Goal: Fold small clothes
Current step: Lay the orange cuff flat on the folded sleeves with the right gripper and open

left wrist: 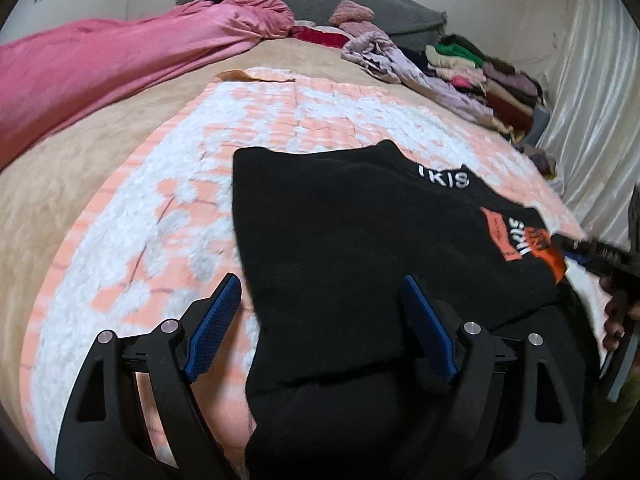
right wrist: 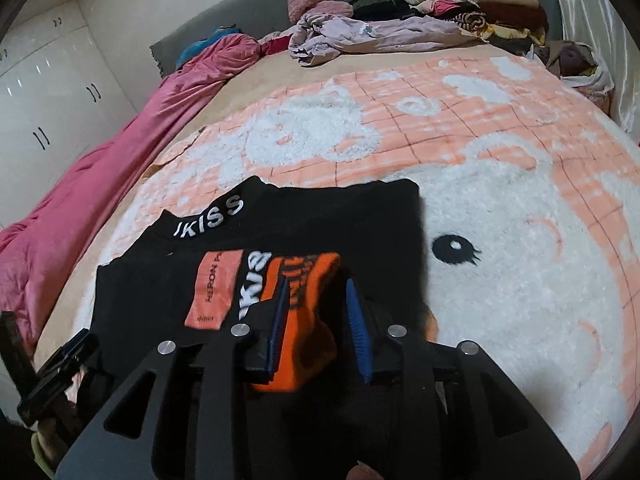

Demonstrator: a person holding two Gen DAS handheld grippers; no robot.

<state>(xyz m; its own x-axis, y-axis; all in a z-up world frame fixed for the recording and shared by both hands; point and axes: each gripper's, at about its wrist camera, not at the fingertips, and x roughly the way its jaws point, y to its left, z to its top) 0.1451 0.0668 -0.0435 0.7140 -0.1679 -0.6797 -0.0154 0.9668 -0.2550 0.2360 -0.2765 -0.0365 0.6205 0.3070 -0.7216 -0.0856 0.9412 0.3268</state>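
Pink-and-white blanket [right wrist: 500, 160] held a black shirt [left wrist: 340, 232]; left tongs [left wrist: 320, 320] stood wide, right tongs [right wrist: 318, 304] narrow, loosely around its orange fold

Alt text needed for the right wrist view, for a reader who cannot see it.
The right gripper has its jaws slightly apart around an orange fold of a black top, which lies on a pink and white blanket. Piled clothes sit at the far edge of the bed.

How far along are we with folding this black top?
Done: black top lies partly folded on the blanket. In hand: nothing; right gripper straddles the orange flap, unpinched; left gripper is open. Left: the final fold, then the loose lilac garment.
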